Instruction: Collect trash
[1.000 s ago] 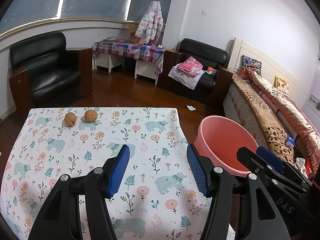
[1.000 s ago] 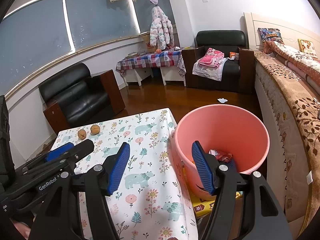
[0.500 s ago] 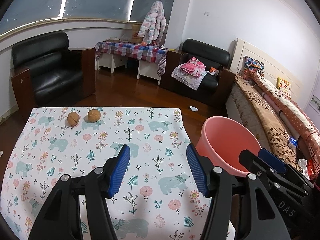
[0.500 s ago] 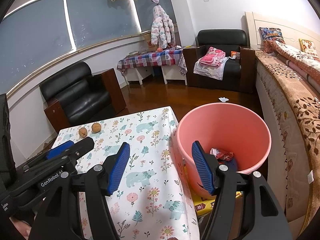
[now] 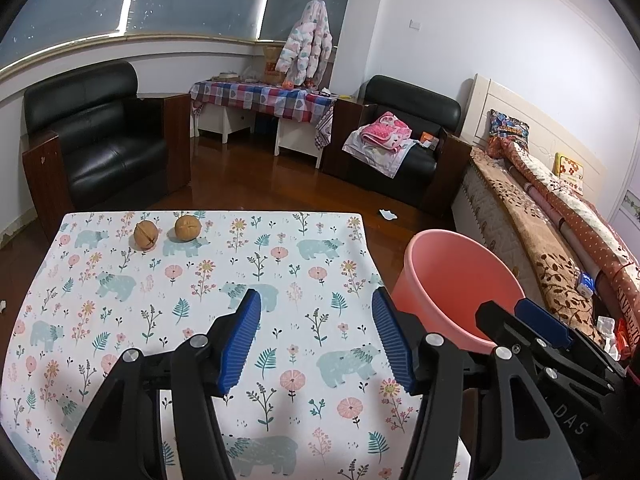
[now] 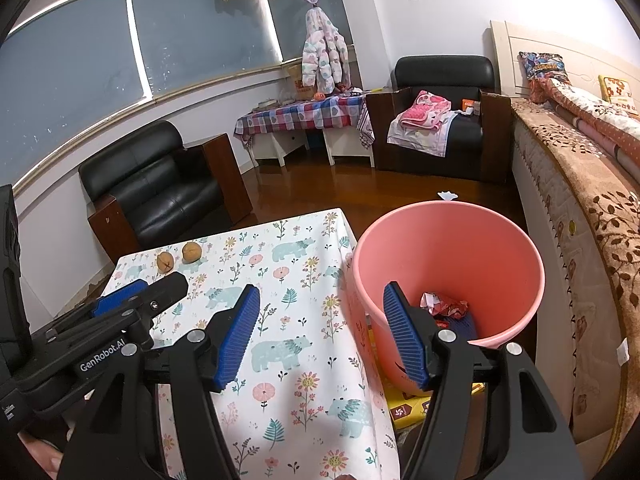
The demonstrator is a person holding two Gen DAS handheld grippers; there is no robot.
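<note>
Two brown walnuts [image 5: 145, 234] [image 5: 187, 228] lie side by side near the far left of the table with the floral bear cloth [image 5: 200, 280]; they also show in the right wrist view [image 6: 165, 261] [image 6: 191, 252]. A pink bucket [image 6: 448, 264] stands on the floor by the table's right edge, with crumpled red trash [image 6: 446, 306] inside; it also shows in the left wrist view [image 5: 456, 280]. My left gripper [image 5: 316, 340] is open and empty above the table's near middle. My right gripper [image 6: 320, 336] is open and empty over the table's right edge, beside the bucket.
A bed with a brown patterned cover [image 6: 580, 184] runs along the right. Two black armchairs [image 5: 100, 140] [image 6: 440, 112] and a checked-cloth side table [image 5: 264, 96] stand at the back. A scrap of white paper [image 5: 387, 213] lies on the wooden floor.
Both grippers have drawn back and risen slightly, so the table and bucket sit a little farther off. Their jaws stay open. The walnuts and bucket have not moved.
</note>
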